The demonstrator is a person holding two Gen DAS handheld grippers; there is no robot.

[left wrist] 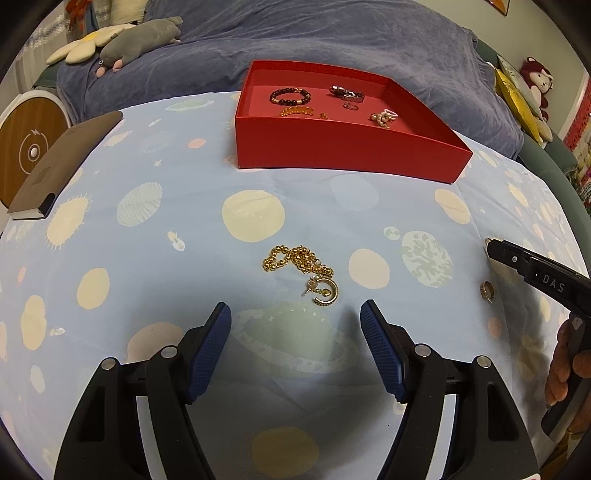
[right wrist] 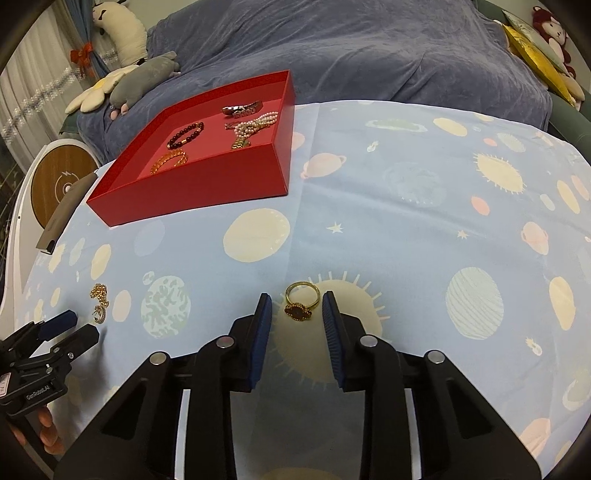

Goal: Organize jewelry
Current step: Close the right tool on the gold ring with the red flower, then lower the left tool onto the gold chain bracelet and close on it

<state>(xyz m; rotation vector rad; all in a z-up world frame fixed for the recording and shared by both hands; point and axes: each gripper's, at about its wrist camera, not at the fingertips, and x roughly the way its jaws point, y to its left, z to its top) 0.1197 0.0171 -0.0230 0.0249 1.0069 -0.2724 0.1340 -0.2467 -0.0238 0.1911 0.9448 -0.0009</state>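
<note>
Flat, gold ring lies between right claw pads untouched, stone toward camera; left claw apart.

A ring lies between the right tongs, box behind-left.

Red tray, pinkish-red inside. Pale blue cloth printed with cream suns, peach and mint planets. Gold chain. Gold ring, dark stone. Dark red bead bracelet. Blue-grey blanket. Black grippers, blue-padded fingers.
</note>
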